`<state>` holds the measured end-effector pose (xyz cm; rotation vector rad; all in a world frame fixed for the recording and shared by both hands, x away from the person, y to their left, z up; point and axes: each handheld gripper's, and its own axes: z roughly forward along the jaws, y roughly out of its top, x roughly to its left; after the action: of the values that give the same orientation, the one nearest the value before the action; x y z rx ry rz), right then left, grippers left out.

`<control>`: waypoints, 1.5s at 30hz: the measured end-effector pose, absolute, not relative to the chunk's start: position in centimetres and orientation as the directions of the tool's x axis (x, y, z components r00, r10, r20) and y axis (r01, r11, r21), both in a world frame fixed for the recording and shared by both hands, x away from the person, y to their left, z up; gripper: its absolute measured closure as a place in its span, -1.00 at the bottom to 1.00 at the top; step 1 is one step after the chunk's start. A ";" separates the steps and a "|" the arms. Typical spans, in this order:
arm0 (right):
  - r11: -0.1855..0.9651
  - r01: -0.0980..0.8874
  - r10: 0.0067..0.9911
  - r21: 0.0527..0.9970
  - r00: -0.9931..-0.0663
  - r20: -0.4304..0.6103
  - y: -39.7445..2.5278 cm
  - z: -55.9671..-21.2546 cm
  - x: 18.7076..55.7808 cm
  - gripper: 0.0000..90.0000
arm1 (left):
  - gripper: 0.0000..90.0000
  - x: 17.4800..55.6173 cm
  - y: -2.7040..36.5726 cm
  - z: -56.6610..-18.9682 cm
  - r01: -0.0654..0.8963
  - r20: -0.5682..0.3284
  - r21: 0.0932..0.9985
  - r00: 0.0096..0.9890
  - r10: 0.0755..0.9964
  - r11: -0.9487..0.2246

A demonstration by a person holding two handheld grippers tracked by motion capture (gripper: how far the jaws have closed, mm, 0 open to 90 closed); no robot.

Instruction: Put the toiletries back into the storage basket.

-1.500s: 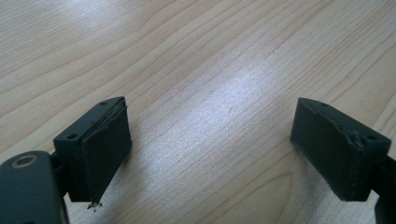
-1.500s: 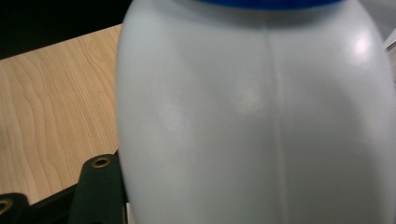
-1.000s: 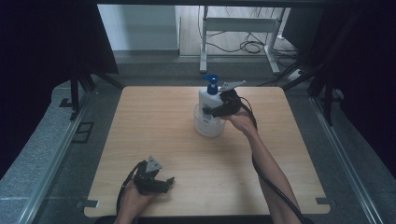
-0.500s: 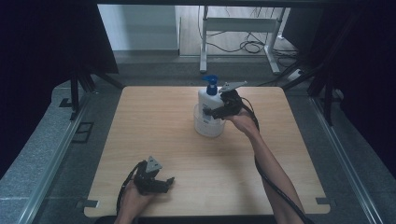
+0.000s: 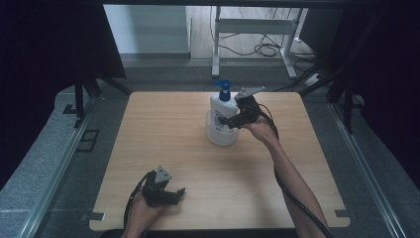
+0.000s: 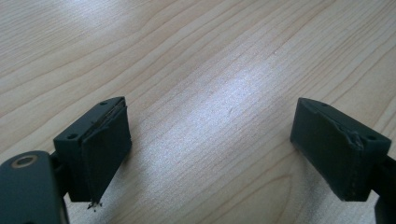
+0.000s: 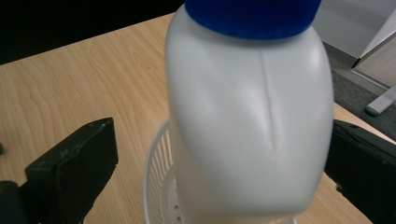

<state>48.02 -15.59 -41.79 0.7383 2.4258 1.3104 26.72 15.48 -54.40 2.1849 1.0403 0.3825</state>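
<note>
Right gripper [image 5: 229,120]: jaws apart, straddling white plastic pump bottle with blue cap [image 5: 222,107], standing in white perforated basket [image 5: 218,135], table's 12 o'clock.
Left gripper [image 5: 171,194]: jaws apart, idle, 7 o'clock.
Advice: centre jaws on bottle body, squeeze evenly.

high: above, forward-down | gripper views: close | shared: table [image 5: 163,144]

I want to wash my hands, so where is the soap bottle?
In the high view the pump bottle stands in a white basket at the table's far middle, with the right gripper at it.

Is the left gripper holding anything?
No, the left gripper has its jaws spread wide over the bare wooden table, nothing between them.
</note>
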 end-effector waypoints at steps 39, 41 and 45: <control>0.499 0.288 0.550 0.817 -0.834 -0.041 -17.5 -41.0 43.8 -1.00 | -0.74 26.7 15.5 -54.4 0.572 -0.026 0.687 0.636 0.772 -0.448; 0.498 0.291 0.550 0.817 -0.834 -0.038 -17.7 -41.1 43.5 -1.00 | -0.74 26.7 15.4 -54.4 0.572 -0.026 0.687 0.635 0.772 -0.448; 0.496 0.296 0.553 0.816 -0.833 -0.034 -18.0 -41.3 43.1 -1.00 | -0.74 26.7 15.4 -54.4 0.573 -0.027 0.687 0.635 0.772 -0.447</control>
<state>43.10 -17.98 -41.25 0.7161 2.4523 1.2543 26.69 15.44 -54.40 2.1815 1.0452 0.3821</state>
